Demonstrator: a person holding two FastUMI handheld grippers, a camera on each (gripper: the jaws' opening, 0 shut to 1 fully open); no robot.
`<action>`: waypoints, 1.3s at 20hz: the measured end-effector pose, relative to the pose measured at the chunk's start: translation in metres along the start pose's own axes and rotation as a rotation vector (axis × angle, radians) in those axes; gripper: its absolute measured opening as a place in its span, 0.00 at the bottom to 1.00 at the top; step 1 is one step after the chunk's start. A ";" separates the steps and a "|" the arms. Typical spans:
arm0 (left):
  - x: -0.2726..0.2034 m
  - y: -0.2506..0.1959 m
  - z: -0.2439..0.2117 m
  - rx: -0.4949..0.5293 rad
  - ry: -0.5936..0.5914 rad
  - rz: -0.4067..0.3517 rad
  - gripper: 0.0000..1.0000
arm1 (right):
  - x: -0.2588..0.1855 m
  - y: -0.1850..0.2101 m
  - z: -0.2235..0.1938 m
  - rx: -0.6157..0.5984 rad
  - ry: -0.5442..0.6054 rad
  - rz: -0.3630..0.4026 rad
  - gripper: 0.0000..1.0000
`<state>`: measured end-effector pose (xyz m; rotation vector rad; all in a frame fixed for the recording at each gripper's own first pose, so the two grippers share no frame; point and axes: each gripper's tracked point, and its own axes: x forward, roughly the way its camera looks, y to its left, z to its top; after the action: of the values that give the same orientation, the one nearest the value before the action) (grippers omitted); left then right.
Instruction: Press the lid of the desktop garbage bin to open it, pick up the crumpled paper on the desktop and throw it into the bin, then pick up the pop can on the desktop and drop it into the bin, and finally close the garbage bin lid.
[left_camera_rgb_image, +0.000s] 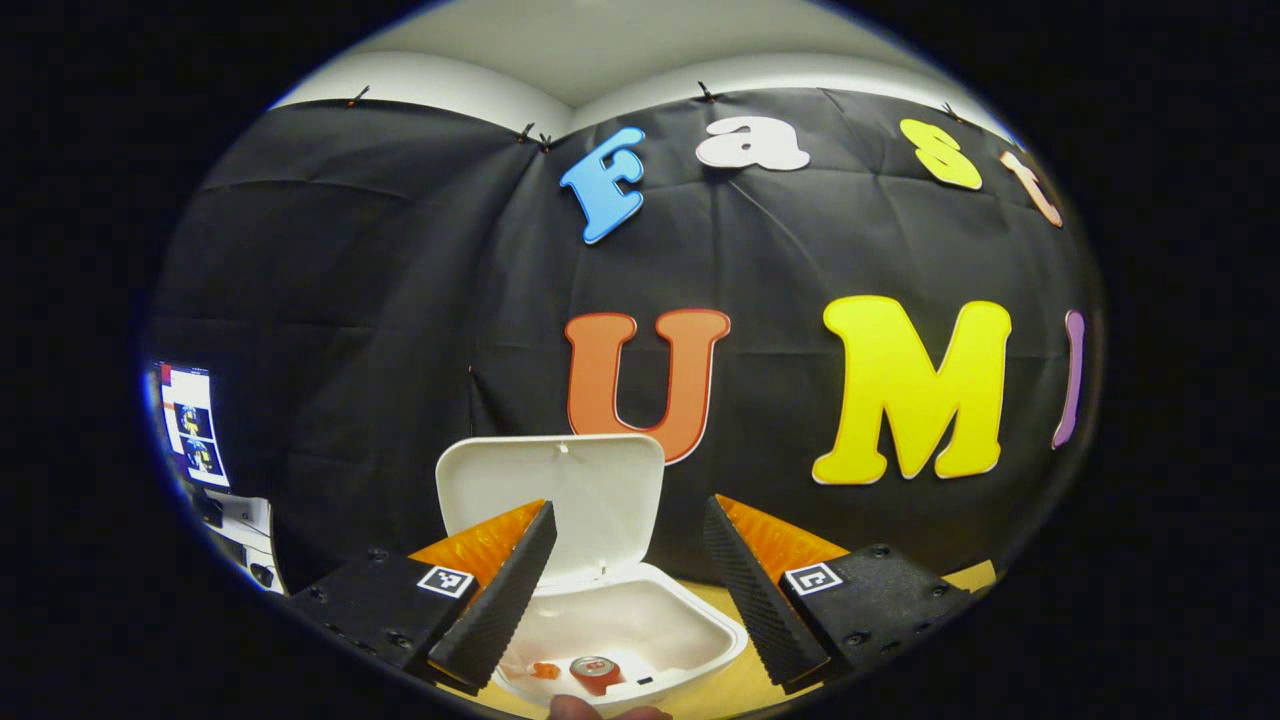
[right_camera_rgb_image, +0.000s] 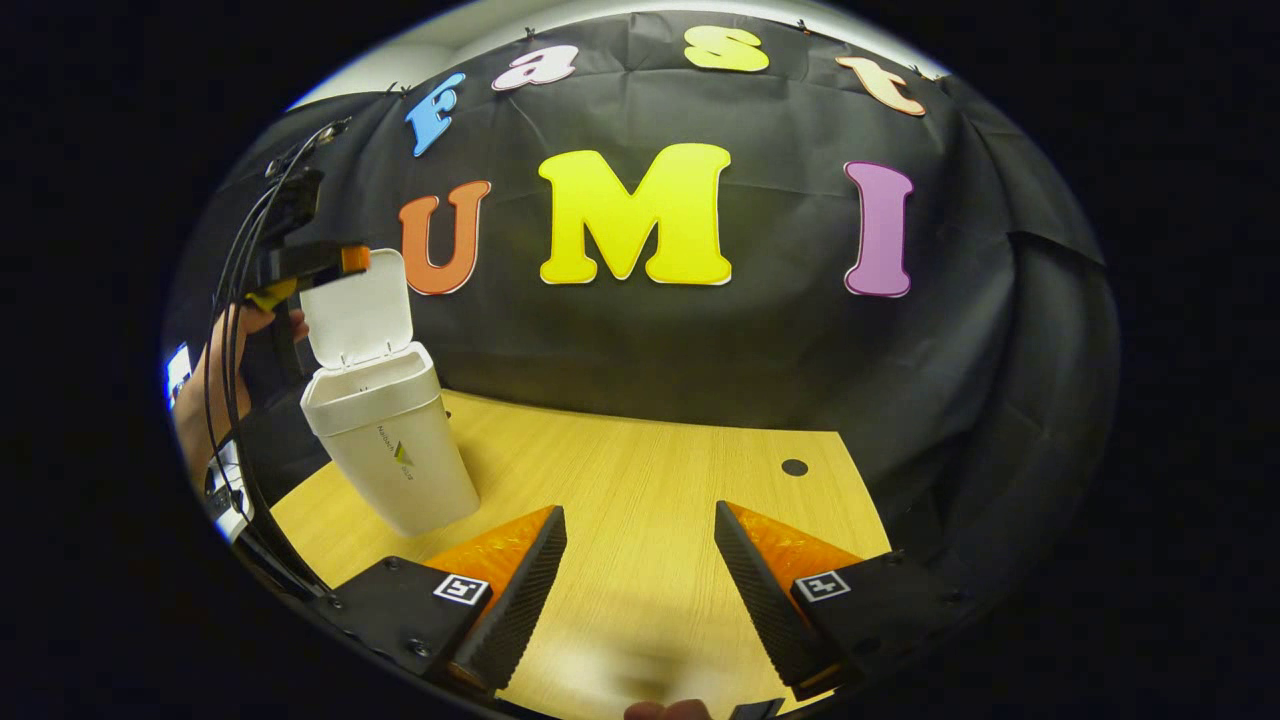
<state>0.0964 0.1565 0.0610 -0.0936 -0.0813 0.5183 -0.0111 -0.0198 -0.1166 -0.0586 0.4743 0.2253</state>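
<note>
Table (right_camera_rgb_image: 640, 470): a light wood top; in the right gripper view a broad bare stretch of it runs out to the right of the bin, with a small dark hole (right_camera_rgb_image: 794, 467) far to the bin's right.
Bin (right_camera_rgb_image: 392, 440): white, standing upright on the table's left part in the right gripper view, which gives its outside wall; the left gripper view looks down from above into its open mouth (left_camera_rgb_image: 640, 625).
Lid (left_camera_rgb_image: 551, 490): hinged up at the back of the bin, standing nearly upright.
Left gripper (left_camera_rgb_image: 628, 575): jaws spread wide and empty, poised just above the bin's mouth; in the right gripper view it sits beside the raised lid (right_camera_rgb_image: 300, 262), held by a hand (right_camera_rgb_image: 215, 370) to the bin's left.
Right gripper (right_camera_rgb_image: 640, 580): jaws wide apart, nothing between them, over bare table well to the right of the bin.
Pop can (left_camera_rgb_image: 596, 674): lying inside the bin, top end facing up, seen in the left gripper view.
Crumpled paper (left_camera_rgb_image: 545, 670): a small orange scrap inside the bin, just beside the can.
</note>
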 end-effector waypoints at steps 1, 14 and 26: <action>0.007 0.005 0.009 -0.015 -0.008 0.024 0.96 | -0.001 0.000 0.006 -0.009 -0.009 0.005 0.95; 0.102 0.057 0.041 -0.077 0.089 0.277 0.95 | 0.011 -0.013 0.035 0.010 -0.025 0.021 0.95; 0.104 0.056 -0.002 0.010 0.288 0.359 0.93 | 0.032 -0.023 0.027 0.083 -0.009 0.016 0.95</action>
<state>0.1590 0.2563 0.0582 -0.1734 0.2239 0.8581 0.0341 -0.0331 -0.1071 0.0276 0.4753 0.2215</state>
